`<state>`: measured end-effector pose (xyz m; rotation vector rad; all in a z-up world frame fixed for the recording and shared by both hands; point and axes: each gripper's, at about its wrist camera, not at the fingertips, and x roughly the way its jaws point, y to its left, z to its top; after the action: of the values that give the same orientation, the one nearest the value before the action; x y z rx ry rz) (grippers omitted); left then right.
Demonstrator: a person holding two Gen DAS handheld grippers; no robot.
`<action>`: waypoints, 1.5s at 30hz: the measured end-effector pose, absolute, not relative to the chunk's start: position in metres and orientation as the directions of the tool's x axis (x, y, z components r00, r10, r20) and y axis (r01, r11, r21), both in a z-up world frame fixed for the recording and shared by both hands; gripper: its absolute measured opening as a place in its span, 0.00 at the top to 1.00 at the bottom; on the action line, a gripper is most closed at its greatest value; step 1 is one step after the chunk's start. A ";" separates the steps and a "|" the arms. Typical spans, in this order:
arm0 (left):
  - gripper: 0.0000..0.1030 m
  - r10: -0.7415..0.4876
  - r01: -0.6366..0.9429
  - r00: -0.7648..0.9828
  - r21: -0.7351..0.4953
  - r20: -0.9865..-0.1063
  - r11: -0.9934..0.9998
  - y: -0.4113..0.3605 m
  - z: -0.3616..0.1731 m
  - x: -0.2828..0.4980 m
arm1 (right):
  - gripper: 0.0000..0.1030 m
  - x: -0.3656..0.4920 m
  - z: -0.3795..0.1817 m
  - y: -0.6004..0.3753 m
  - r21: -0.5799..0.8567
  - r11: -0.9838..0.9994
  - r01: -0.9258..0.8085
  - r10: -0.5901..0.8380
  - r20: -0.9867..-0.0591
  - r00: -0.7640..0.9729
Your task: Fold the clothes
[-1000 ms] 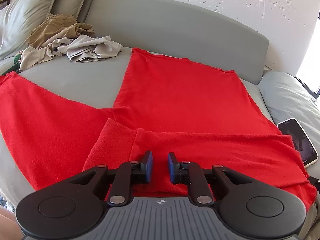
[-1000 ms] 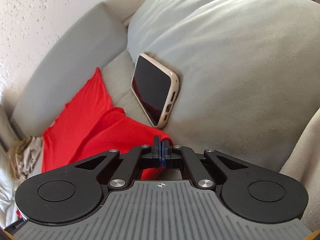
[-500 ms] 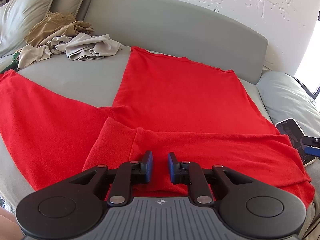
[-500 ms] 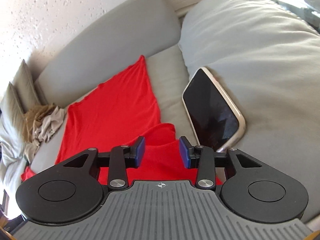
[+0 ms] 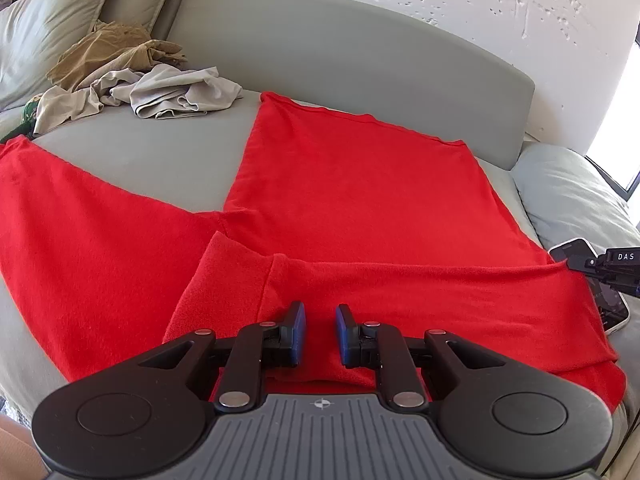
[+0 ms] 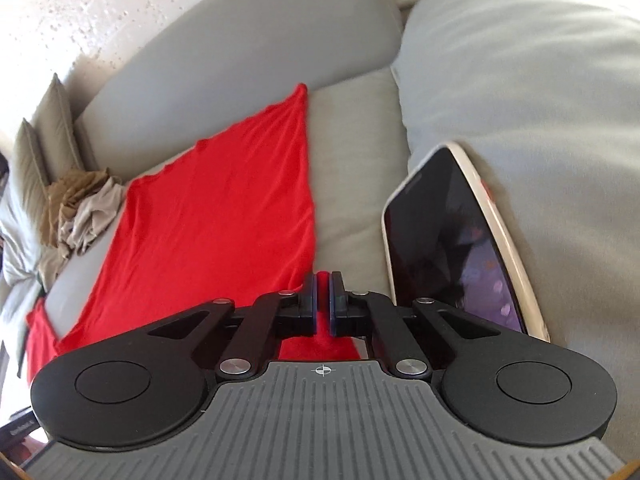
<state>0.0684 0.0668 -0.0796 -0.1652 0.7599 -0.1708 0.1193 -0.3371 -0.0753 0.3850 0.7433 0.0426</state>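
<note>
A red long-sleeved garment lies spread on the grey sofa seat, one sleeve out to the left, the other folded across its near part. My left gripper is open, low over the near red cloth, holding nothing. My right gripper has its jaws nearly closed with a thin gap, over the garment's right edge; whether cloth is pinched is not visible. The right gripper also shows at the right edge of the left wrist view.
A phone lies screen up against a grey cushion right of the garment; it also shows in the left wrist view. A heap of beige and tan clothes lies at the back left near pillows. The backrest runs behind.
My right gripper opened half a second ago and has now closed almost fully, moving left toward the garment's right edge. The left gripper has stayed open in place.
</note>
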 end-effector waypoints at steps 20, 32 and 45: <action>0.84 -0.195 0.106 0.715 -0.171 -0.671 0.980 0.060 -0.079 0.067 | 0.75 0.090 -0.086 -0.269 -0.040 0.998 0.053 -0.066 -0.665 0.744; 0.84 -0.202 0.110 0.709 -0.177 -0.676 0.978 0.062 -0.079 0.068 | 0.45 0.008 -0.058 -0.293 0.352 0.877 0.326 0.058 -0.752 0.657; 0.83 -0.210 0.114 0.703 -0.184 -0.680 0.976 0.063 -0.078 0.068 | 0.63 -0.031 -0.090 -0.283 0.706 0.599 0.377 0.408 -0.674 0.616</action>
<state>0.0683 0.0631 -0.0776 -0.1317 0.7713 -0.1807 -0.0312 -0.2827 -0.0897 0.9676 0.9472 0.0210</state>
